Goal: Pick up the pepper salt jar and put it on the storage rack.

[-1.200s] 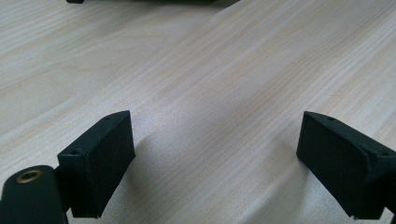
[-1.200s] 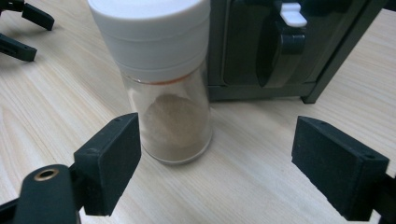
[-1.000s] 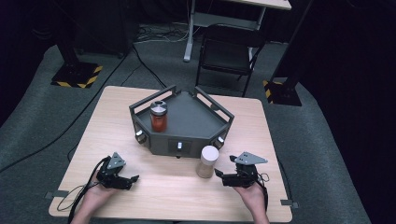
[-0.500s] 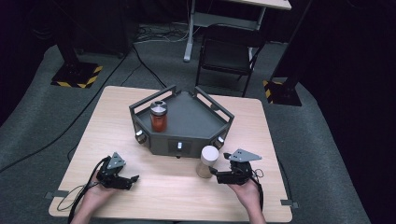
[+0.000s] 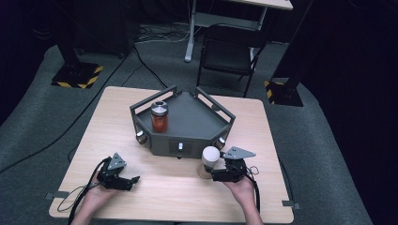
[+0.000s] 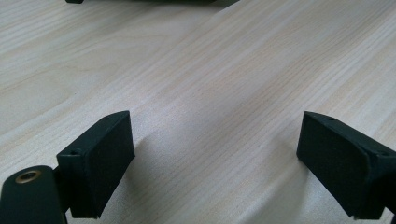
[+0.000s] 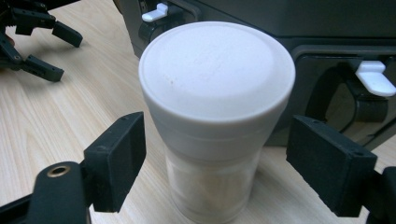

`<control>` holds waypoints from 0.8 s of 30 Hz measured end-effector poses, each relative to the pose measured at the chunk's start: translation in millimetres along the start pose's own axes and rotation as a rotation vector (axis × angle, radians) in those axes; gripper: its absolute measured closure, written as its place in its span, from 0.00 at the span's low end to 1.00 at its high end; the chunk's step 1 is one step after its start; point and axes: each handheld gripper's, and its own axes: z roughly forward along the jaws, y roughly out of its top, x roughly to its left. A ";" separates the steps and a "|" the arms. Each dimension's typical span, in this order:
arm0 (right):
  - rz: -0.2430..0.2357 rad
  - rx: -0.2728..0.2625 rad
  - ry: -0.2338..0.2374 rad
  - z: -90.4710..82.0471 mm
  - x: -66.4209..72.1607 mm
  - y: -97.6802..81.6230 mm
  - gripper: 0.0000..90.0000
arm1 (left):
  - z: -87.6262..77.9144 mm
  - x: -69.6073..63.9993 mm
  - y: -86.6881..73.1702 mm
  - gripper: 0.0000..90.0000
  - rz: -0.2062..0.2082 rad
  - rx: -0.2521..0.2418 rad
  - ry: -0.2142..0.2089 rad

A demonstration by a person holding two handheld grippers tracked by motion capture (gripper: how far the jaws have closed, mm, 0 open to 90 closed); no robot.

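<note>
Just front of dark tray [image 5: 187,140], white-lidded jar [image 5: 210,161] stands upright on table [image 5: 178,197]. Right gripper [image 5: 217,176] straddles it, jaws just been closing, pads not touching yet. Left gripper [image 5: 129,182] well apart, wide open, empty.

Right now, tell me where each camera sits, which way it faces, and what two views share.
High view: above the person's side, looking forward and down on the table, grey tray, red jar; forearms, left gripper, right gripper.
Left gripper view: on the left gripper, facing bare tabletop; fingers apart.
Right gripper view: on the right gripper, facing the white-lidded jar between its fingers, which have just been closing, not yet pressing.
Shared: the white-lidded jar appears in the high and right gripper views.
</note>
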 end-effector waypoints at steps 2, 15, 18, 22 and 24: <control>0.002 0.001 0.000 2.1 -0.2 0.3 0.23 | 0.0 0.0 0.0 0.12 0.000 0.000 0.000; -0.010 -0.002 0.004 13.8 2.0 2.0 0.35 | 0.0 0.0 0.0 0.12 0.000 0.000 0.000; -0.021 -0.006 -0.005 14.0 3.1 1.2 0.38 | 0.0 0.0 0.0 0.12 0.000 0.000 0.000; -0.030 -0.006 -0.007 13.6 3.7 1.4 0.38 | 0.0 0.1 0.0 0.12 0.000 0.000 -0.001; -0.031 -0.006 -0.007 13.6 3.7 1.3 0.38 | 0.0 0.1 0.0 0.12 0.000 0.000 0.000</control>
